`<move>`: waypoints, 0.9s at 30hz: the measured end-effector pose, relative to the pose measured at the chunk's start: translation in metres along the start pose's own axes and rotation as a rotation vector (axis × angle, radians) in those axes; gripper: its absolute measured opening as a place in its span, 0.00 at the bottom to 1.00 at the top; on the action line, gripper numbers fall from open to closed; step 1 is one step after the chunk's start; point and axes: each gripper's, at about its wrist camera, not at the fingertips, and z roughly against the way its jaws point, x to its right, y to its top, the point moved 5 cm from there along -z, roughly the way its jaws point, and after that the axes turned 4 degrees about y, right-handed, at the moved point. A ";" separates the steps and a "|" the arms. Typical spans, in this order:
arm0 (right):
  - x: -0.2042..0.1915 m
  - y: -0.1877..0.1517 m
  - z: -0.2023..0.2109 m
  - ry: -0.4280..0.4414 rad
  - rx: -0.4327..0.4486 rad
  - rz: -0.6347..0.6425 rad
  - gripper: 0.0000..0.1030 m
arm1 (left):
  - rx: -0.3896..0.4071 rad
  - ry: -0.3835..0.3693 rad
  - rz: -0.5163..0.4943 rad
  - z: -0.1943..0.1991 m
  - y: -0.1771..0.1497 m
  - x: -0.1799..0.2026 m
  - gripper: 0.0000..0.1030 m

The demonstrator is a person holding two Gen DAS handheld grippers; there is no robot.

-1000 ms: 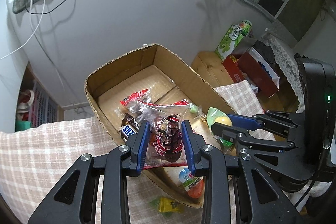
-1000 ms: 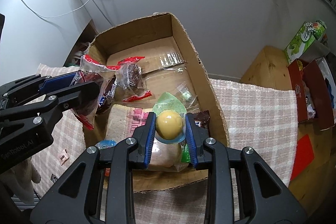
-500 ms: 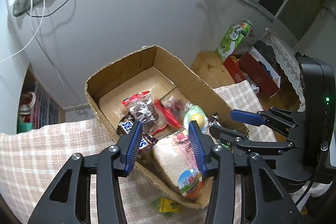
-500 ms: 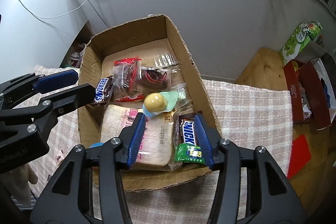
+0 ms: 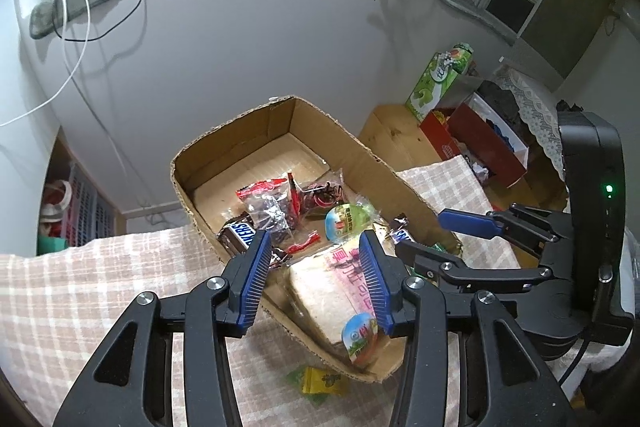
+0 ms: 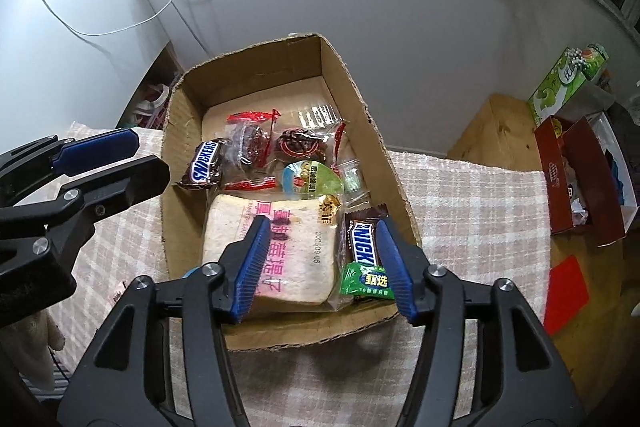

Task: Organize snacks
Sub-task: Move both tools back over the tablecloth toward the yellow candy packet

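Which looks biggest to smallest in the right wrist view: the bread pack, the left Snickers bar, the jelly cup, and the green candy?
1. Bread pack, clearly largest.
2. Jelly cup and left Snickers bar: too alike to rank.
3. Green candy, smallest, though nearer the camera and partly behind the tongs.

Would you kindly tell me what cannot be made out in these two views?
- Yellow-green packet on the cloth: left view only, print too small, partly under the box.
- Second Snickers: right tongs cover its end.
- Bread bag: left tongs hide its edges.
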 end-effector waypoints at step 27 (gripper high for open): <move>-0.042 -0.061 0.061 0.090 0.064 -0.036 0.80 | 0.039 0.025 0.033 0.072 -0.063 -0.031 0.61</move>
